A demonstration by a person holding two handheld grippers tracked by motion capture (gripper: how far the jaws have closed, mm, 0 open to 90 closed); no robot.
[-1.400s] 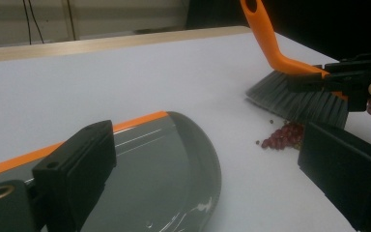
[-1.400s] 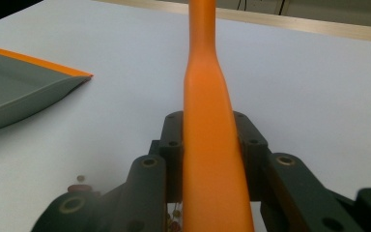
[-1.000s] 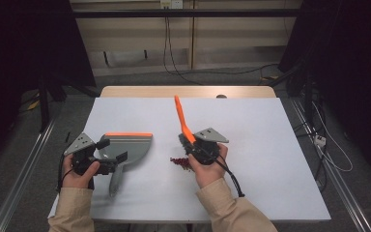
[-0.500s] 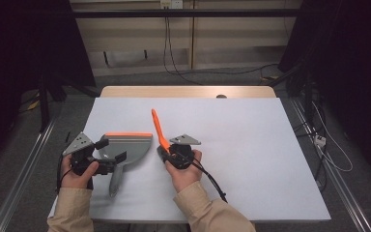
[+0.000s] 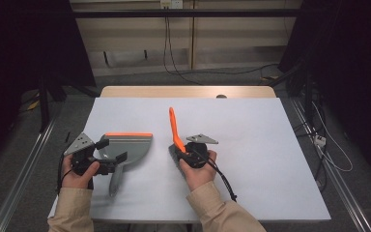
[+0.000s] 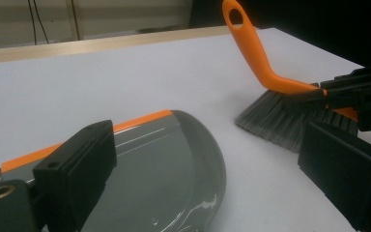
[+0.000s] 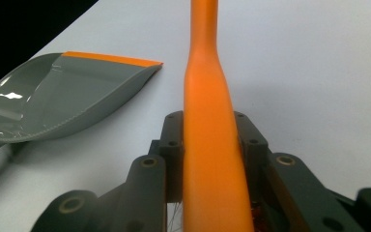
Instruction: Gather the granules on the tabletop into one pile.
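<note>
A grey dustpan (image 5: 130, 145) with an orange front lip lies flat on the white table, its handle pointing at the near edge. My left gripper (image 5: 112, 150) stands open around the pan's rear; in the left gripper view its jaws (image 6: 207, 145) are wide apart, and bare table shows between the pan (image 6: 164, 183) and the right jaw. My right gripper (image 5: 186, 154) is shut on the orange handle of a hand brush (image 5: 174, 128), just right of the pan. The grey bristles (image 6: 275, 121) rest on the table. The handle (image 7: 207, 121) runs up between the jaws of the right gripper (image 7: 207, 130).
The white table (image 5: 270, 145) has open surface to the right and beyond the tools. A wooden strip (image 5: 188, 92) runs along its far edge. Small reddish bits (image 7: 257, 212) show under the brush handle. Cables lie on the floor beyond.
The right hand swept the brush left toward the dustpan, then drew back a little to the right and lower. Reddish bits seen beside the brush a second ago are now covered. The left hand stayed put.
</note>
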